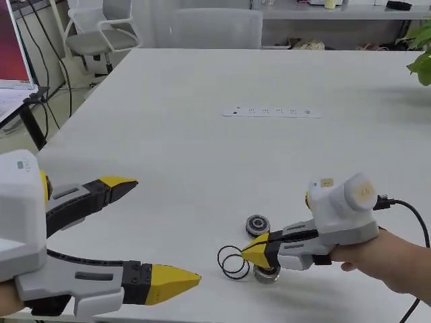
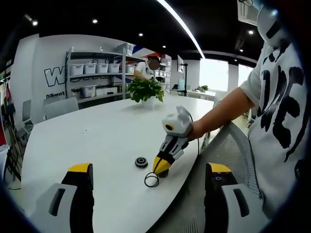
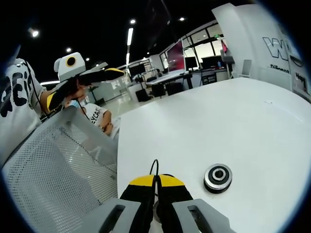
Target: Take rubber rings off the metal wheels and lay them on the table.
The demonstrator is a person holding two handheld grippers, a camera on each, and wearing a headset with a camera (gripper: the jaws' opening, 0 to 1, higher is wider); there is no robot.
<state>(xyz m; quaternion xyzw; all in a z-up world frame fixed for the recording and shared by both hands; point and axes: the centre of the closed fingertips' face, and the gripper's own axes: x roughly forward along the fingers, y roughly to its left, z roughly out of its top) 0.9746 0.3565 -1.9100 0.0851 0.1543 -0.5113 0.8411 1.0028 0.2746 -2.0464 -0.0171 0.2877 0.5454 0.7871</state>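
My right gripper (image 1: 250,254) is low over the white table (image 1: 202,148), its yellow tips shut on a thin black rubber ring (image 3: 155,167) that sticks out between them. The black loops of rubber rings (image 1: 232,261) hang or lie just left of the tips. One metal wheel (image 1: 267,273) sits under this gripper, partly hidden. A second metal wheel (image 1: 257,225) lies flat just behind it, also in the right gripper view (image 3: 217,177). My left gripper (image 1: 158,229) is held wide open at the lower left, well apart from the wheels, with nothing between its fingers.
A white power strip (image 1: 271,112) lies at mid table. A green plant (image 1: 421,60) stands at the far right edge. Office chairs (image 1: 101,30) stand beyond the far end. The wheels lie close to the table's near edge, beside a grey mesh chair (image 3: 63,160).
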